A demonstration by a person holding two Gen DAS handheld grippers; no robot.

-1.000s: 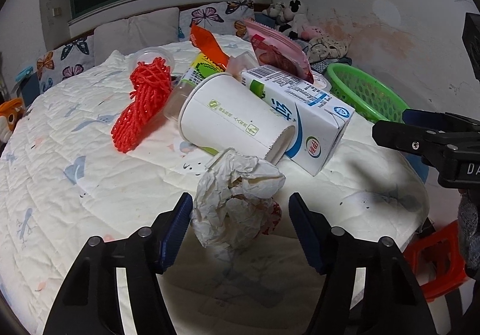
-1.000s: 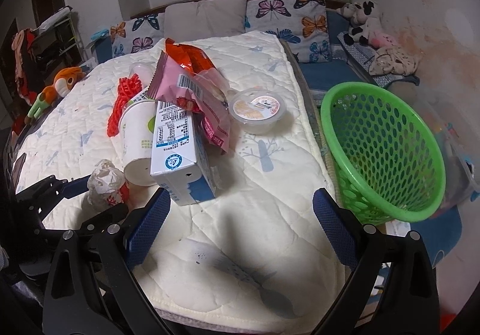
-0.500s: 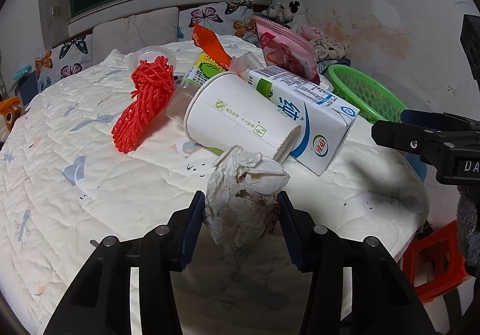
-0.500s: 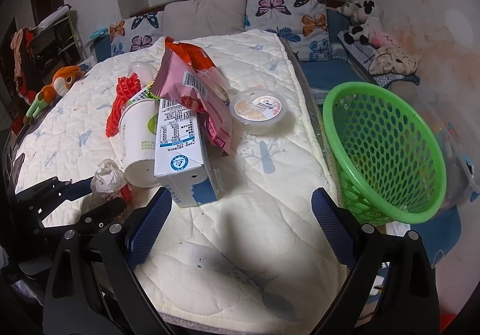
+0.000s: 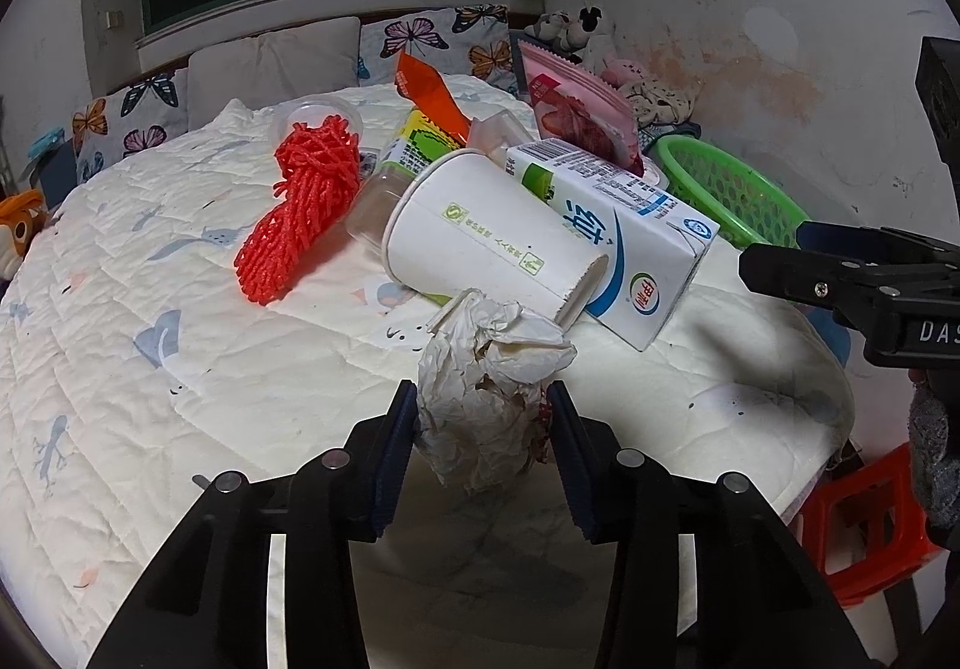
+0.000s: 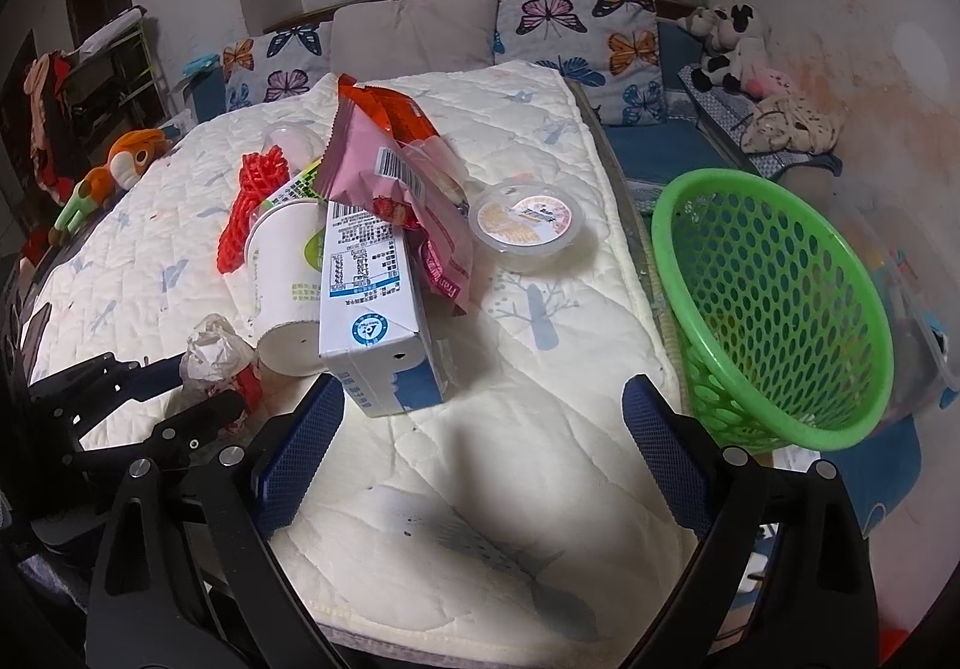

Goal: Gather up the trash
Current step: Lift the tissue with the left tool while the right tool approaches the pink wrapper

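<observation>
A crumpled white paper wad [image 5: 486, 405] with red stains sits at the quilt's near edge. My left gripper [image 5: 480, 429] is closing on it, and both blue pads touch its sides. Behind it lie a paper cup [image 5: 480, 243], a milk carton [image 5: 624, 249], a red foam net [image 5: 306, 201] and a pink snack bag [image 5: 576, 111]. My right gripper [image 6: 483, 417] stands wide open over bare quilt with nothing between its fingers, in front of the carton [image 6: 372, 321]. A green mesh basket [image 6: 774, 309] stands off the bed to the right.
A round lidded tub [image 6: 528, 222] sits on the quilt [image 6: 510, 489] near the basket. Butterfly pillows [image 6: 600, 33] and plush toys [image 6: 732, 45] line the back. A red stool [image 5: 864, 537] stands beside the bed, below its right edge.
The left gripper's jaws have narrowed from well apart to pressing against the paper wad, which is squeezed narrower. The right gripper has not moved.
</observation>
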